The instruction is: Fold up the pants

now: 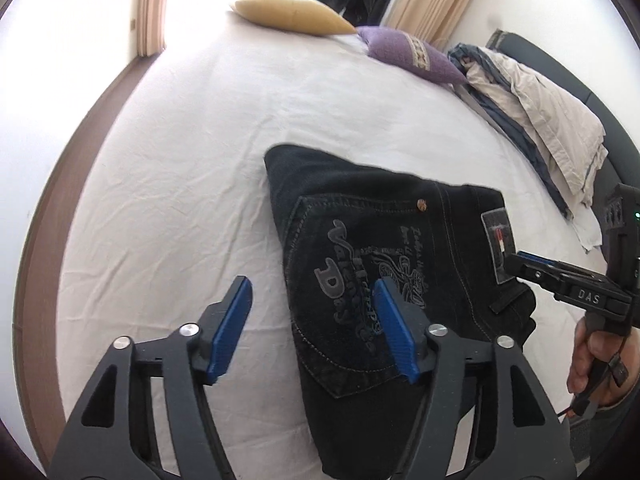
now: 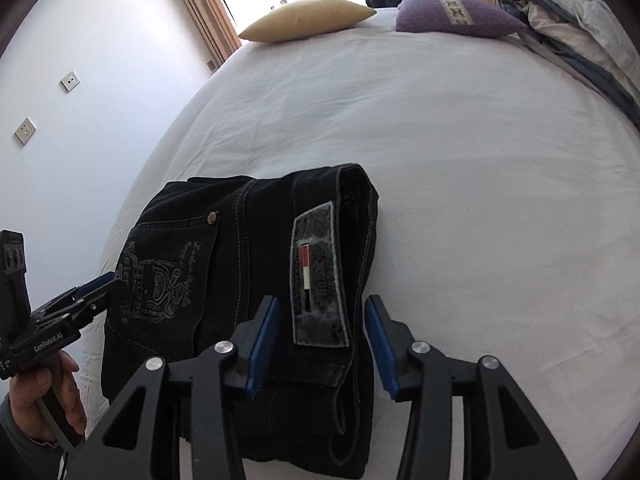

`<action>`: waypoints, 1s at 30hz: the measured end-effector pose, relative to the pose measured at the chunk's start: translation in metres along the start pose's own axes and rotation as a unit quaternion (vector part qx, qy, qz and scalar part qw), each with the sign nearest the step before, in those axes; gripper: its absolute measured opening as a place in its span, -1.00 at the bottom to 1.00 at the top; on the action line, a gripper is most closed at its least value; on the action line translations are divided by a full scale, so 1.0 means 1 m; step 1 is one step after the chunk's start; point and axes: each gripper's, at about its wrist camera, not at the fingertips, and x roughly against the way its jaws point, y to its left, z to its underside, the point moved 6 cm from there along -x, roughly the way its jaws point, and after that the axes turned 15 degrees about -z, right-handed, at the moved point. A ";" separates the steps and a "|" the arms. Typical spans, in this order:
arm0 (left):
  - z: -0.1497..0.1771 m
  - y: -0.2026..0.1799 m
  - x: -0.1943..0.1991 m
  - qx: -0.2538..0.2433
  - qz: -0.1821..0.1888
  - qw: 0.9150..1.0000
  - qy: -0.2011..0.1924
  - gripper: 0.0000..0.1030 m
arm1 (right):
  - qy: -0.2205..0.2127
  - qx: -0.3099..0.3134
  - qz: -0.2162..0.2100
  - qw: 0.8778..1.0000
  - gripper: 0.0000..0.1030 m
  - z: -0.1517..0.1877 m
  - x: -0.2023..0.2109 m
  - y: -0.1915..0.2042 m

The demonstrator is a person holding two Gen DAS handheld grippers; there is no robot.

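Our left tool (image 1: 312, 320) and right tool (image 2: 320, 344) both stand released, gripping nothing. The folded pants (image 1: 380, 264) lie at lower centre of the frame on the bed (image 1: 180, 160). A tip could snag the waistband and undo the fold. A yellow pillow (image 1: 292, 14), purple cushion (image 1: 412, 54) and heaped bedding (image 1: 552, 120) sit upper right, well apart, blocking nothing.

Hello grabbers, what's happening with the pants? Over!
Left gripper open, right gripper open, nothing held. Pants folded on bed. Nothing in the way.
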 end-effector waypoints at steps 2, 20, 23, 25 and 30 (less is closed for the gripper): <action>-0.007 -0.001 0.035 -0.004 -0.023 0.998 -0.055 0.80 | -0.026 0.023 0.027 0.999 0.35 0.002 0.022 0.015; 0.004 -0.018 0.281 0.019 -0.177 0.951 -0.254 1.00 | -0.214 0.111 0.135 0.961 1.00 0.025 0.202 0.153; 0.017 -0.022 0.287 0.020 -0.163 0.961 -0.221 1.00 | -0.220 0.100 0.125 0.962 1.00 0.036 0.218 0.164; 0.027 -0.025 0.288 0.021 -0.157 0.967 -0.199 1.00 | -0.218 0.095 0.127 0.963 1.00 0.042 0.223 0.168; 0.052 -0.033 0.274 0.023 -0.151 0.978 -0.144 1.00 | -0.206 0.094 0.135 0.965 1.00 0.057 0.221 0.171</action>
